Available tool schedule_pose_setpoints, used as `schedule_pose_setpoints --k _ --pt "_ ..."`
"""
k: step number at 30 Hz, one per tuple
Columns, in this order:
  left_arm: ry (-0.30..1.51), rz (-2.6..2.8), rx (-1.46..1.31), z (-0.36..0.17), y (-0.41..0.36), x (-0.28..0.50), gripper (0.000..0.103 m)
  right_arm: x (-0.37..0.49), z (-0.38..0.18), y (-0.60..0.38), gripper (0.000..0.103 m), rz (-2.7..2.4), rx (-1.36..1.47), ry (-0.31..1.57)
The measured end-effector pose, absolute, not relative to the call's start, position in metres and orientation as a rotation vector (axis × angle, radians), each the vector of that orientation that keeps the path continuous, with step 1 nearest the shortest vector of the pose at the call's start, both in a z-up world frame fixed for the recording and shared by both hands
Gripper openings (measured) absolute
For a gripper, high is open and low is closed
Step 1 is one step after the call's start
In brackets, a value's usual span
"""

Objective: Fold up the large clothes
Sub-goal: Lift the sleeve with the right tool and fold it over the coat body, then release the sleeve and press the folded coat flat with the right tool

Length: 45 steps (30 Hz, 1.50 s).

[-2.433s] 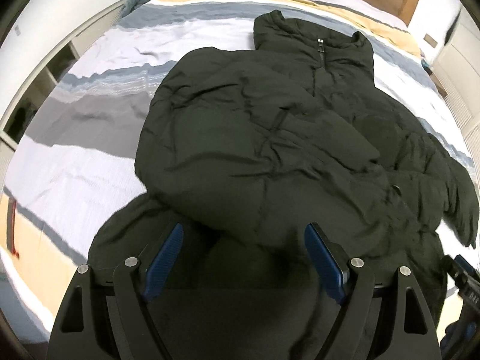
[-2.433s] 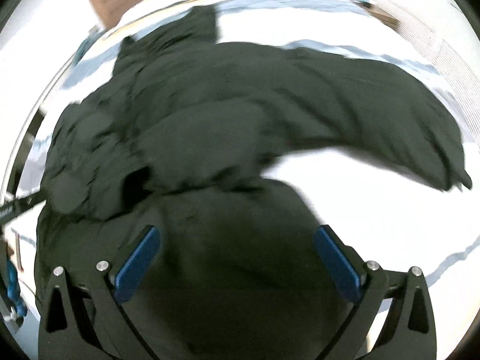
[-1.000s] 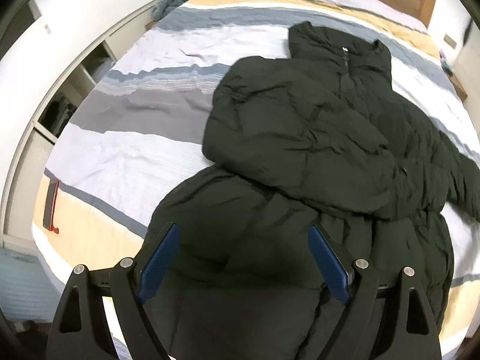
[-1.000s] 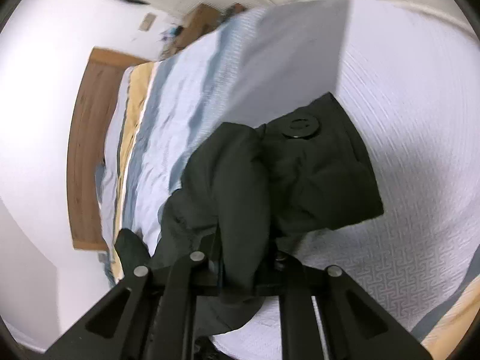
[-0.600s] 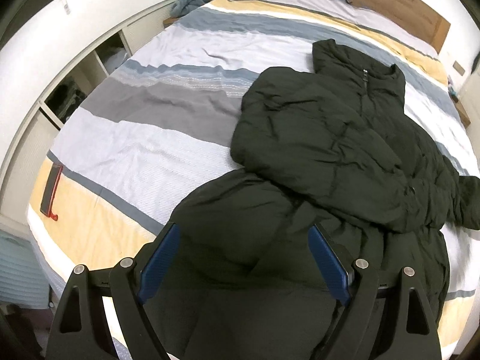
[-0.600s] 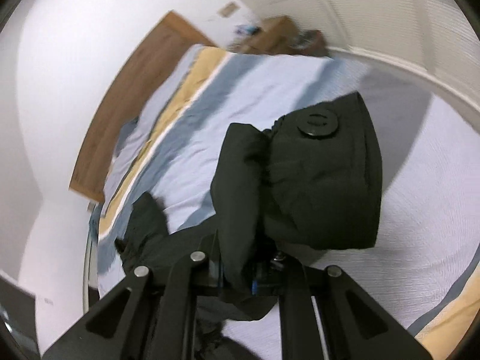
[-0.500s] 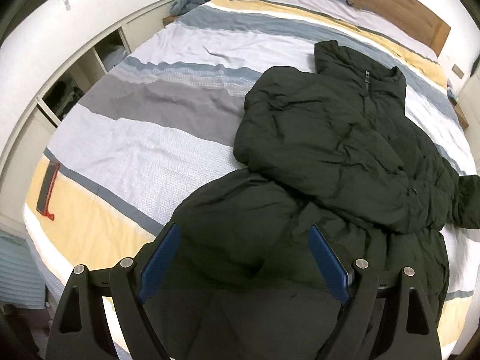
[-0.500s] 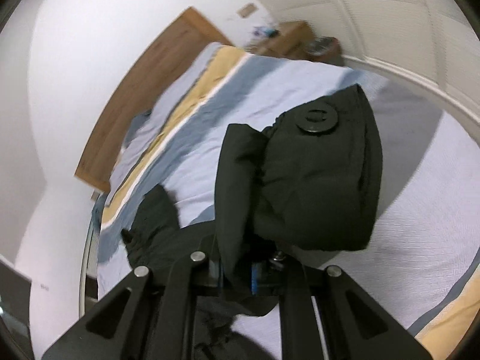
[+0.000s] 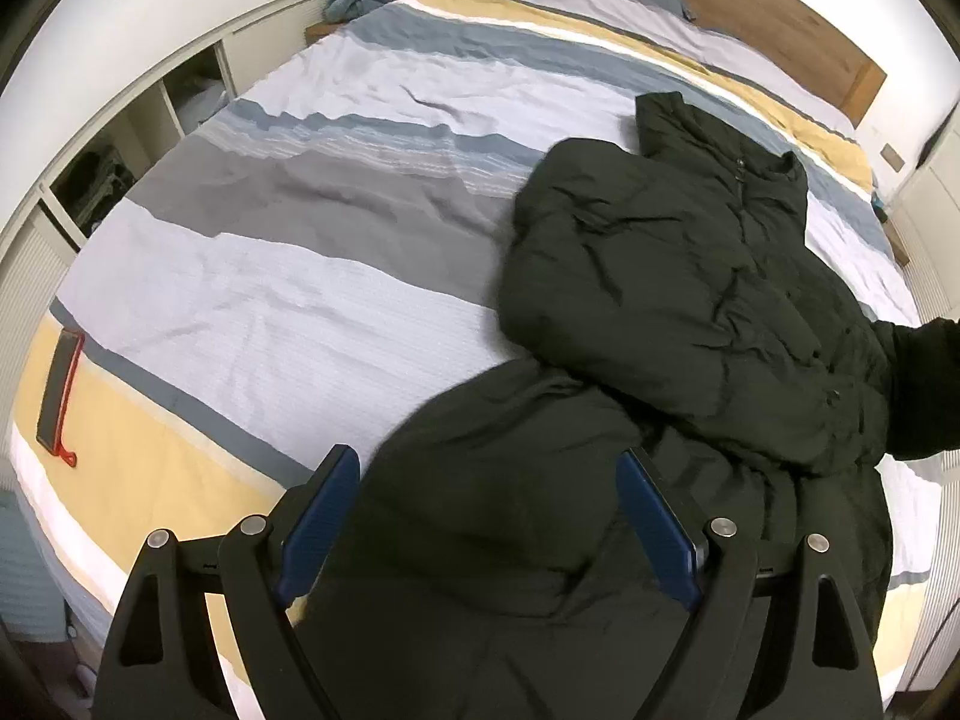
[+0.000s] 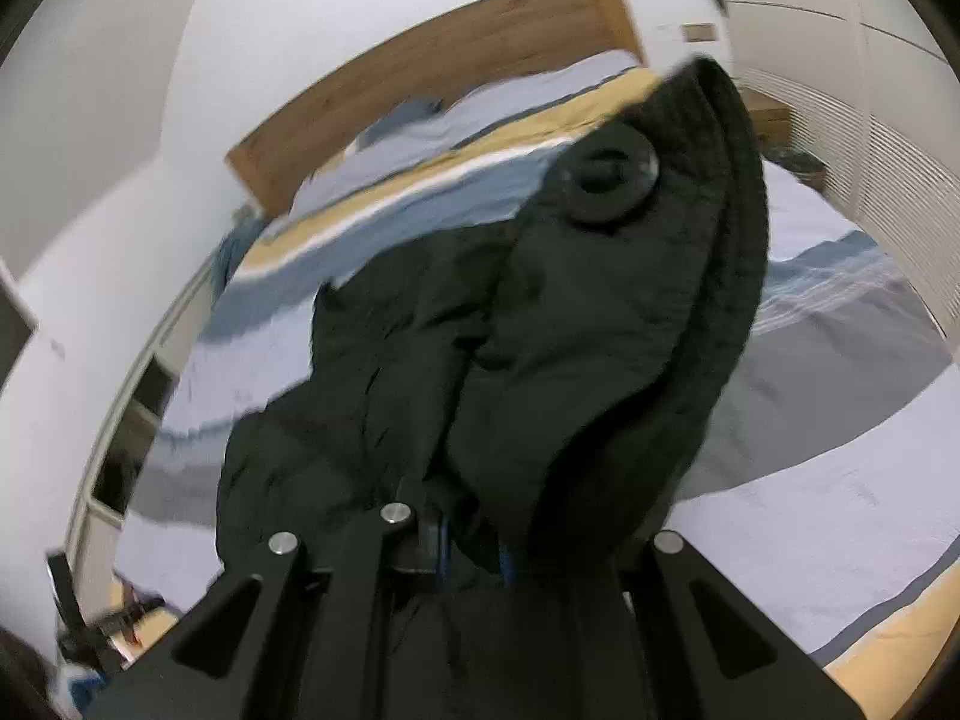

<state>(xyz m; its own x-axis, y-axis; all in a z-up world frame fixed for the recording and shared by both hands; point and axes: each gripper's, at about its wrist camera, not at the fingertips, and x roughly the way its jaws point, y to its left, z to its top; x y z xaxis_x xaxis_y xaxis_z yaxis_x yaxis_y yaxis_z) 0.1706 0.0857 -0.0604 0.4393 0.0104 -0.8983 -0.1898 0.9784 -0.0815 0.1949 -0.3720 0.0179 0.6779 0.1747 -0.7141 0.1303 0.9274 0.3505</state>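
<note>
Lying rumpled on the striped bed [image 9: 300,276], the dark green puffer jacket [image 9: 660,300] has one sleeve folded across its chest; the left hand-held gripper [image 9: 486,516] hangs spread above its hem, the right hand-held gripper [image 10: 474,546] pinching the other cuff aloft

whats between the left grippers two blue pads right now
The dark jacket's hem fabric lies between the left gripper's open blue pads, which don't pinch it. That shows in the left wrist view.
</note>
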Motion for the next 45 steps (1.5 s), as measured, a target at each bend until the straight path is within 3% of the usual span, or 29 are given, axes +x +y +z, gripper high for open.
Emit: schedule_pose_setpoints --k 11,23,25,27,28,45 --pt "1.103 0.18 -0.218 -0.064 0.141 0.152 0.086 0.173 -0.036 -0.249 0.011 0.126 0.036 1.001" --pt "1.119 0.194 -0.218 -0.074 0.15 0.146 0.086 0.164 -0.091 -0.212 0.018 0.15 -0.091 1.099" --pt "1.117 0.191 -0.207 -0.073 0.148 0.147 0.086 0.161 -0.093 -0.21 0.025 0.154 -0.095 1.109" --pt "1.115 0.187 -0.2 -0.072 0.146 0.149 0.086 0.158 -0.096 -0.204 0.04 0.176 -0.098 1.12" --pt "1.113 0.184 -0.197 -0.07 0.145 0.15 0.086 0.156 -0.098 -0.2 0.041 0.188 -0.1 1.123" --pt "1.105 0.055 -0.146 -0.068 0.056 0.173 0.086 0.132 -0.057 -0.237 0.041 0.197 -0.046 1.099"
